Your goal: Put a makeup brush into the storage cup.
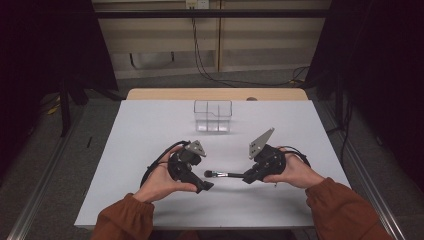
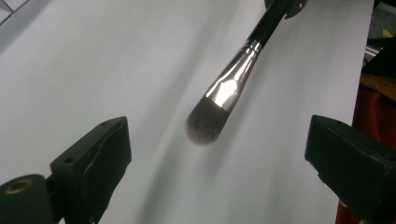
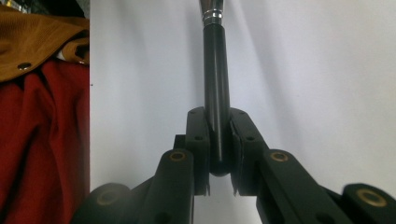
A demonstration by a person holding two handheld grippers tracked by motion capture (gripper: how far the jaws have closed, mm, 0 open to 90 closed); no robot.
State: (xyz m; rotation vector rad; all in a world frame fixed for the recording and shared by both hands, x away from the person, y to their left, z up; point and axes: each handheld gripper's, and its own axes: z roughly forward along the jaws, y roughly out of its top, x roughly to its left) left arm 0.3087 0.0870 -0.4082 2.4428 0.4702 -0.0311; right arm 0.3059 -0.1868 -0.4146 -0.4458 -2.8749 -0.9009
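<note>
A makeup brush with a black handle, silver ferrule and dark bristles hangs level just above the white table, between the two hands. My right gripper is shut on the end of the handle, and the pads press it from both sides. My left gripper faces it from the left with its jaws wide open. In the left gripper view the bristle head points toward the gap between the open jaws and touches neither pad.
A clear plastic compartment box stands at the back middle of the white table. A wooden edge runs behind it. Rust-coloured sleeves come in from the front edge.
</note>
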